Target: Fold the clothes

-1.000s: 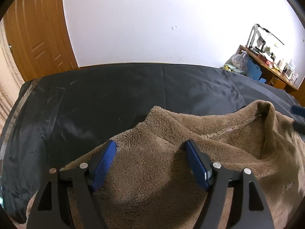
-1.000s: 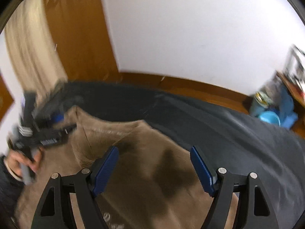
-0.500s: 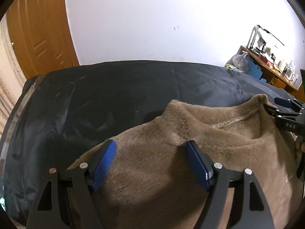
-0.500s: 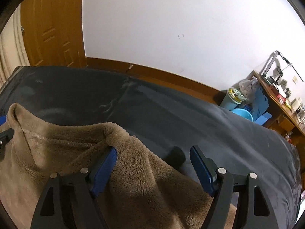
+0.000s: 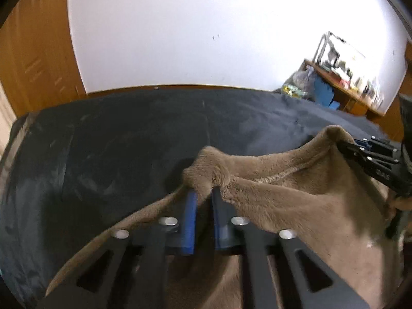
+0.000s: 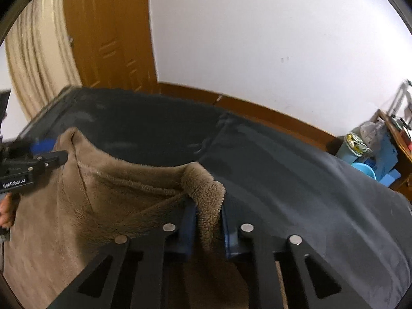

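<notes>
Nearest the left wrist camera, the left gripper (image 5: 203, 198) has just been closing, and its blue pads (image 5: 190, 219) now pinch a bunched corner of the brown fleece garment (image 5: 296, 206), with a tuft of pile poking up past the fingertips. In the right wrist view the right gripper (image 6: 208, 213) has likewise just been closing, and it is clamped on a thick rolled edge of the same garment (image 6: 116, 193), the fleece squeezed between its pads (image 6: 189, 221).

The garment lies spread on a bed covered by a dark sheet (image 5: 116, 141), and its upper edge runs taut from one gripper to the other (a stitched seam shows along that edge). Most of the fabric hangs back toward the cameras, below both grippers. Each gripper shows in the other's view: the right one at the far right of the left view (image 5: 360, 152), biting the raised corner of the fleece, and the left one at the far left of the right view (image 6: 51, 158), with part of a hand (image 6: 6, 211) beneath its body.

Beyond the garment the dark sheet (image 6: 283, 180) stretches bare to the far edge of the bed. Behind the bed are a white wall (image 5: 193, 25) with a wooden skirting, a wooden door (image 6: 108, 38) and a pale curtain (image 6: 38, 51) to the left. To the far right are a cluttered wooden desk (image 5: 342, 82), a light blue bin (image 6: 350, 149) and a blue basin (image 6: 364, 168).
</notes>
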The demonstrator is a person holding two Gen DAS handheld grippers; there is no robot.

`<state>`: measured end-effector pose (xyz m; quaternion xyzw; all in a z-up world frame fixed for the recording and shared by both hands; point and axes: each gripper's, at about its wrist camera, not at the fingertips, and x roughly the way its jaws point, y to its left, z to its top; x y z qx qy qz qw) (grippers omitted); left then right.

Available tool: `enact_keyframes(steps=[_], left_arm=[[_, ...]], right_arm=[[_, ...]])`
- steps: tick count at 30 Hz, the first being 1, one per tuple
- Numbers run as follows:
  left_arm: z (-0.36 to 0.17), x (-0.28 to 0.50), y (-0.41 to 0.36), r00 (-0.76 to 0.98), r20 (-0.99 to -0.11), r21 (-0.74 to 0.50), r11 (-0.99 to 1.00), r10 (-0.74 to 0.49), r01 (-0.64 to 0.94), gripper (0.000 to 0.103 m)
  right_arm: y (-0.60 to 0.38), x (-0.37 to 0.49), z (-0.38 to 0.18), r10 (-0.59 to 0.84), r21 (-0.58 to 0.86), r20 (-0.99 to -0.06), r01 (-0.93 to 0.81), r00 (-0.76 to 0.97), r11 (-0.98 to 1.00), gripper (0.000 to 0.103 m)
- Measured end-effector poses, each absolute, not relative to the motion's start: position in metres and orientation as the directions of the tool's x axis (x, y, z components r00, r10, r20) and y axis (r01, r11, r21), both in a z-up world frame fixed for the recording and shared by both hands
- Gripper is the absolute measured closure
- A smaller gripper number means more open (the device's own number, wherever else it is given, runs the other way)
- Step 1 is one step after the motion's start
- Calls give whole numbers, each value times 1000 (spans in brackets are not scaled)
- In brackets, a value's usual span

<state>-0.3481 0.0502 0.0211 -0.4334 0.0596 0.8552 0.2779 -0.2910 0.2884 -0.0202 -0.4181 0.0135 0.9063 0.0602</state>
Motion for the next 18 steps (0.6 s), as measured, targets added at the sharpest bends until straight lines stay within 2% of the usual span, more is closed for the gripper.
enact_keyframes(steps=[4,10,12,15,16,18], left_arm=[[36,-329,38,-550,-682,-173,-837,483,-520,94],[48,-310,52,-706,-598,-8,-884,379,-467,93],[33,-326,58,-675,-665,10,-901,319,-435,89],[10,-352,63,-580,-771,-19,-919,264,-394,84],[10,-355,63,-575,-774,-25,-919,267,-394,83],[13,-356,72,-589,-780,57,-914,210,-401,63]], right_arm=[[303,-271,-5,168,-3,-692,-230,-702,-973,89],[270,-264,6,340,-190,-559,-282,-756,-940,89],[266,-265,6,343,-215,-562,-268,-752,-939,88],[274,-281,-12,287,-165,-664,-240,-690,-957,88],[272,-284,-19,270,-161,-696,-222,-665,-962,88],[271,-289,-28,249,-159,-740,-197,-625,-967,81]])
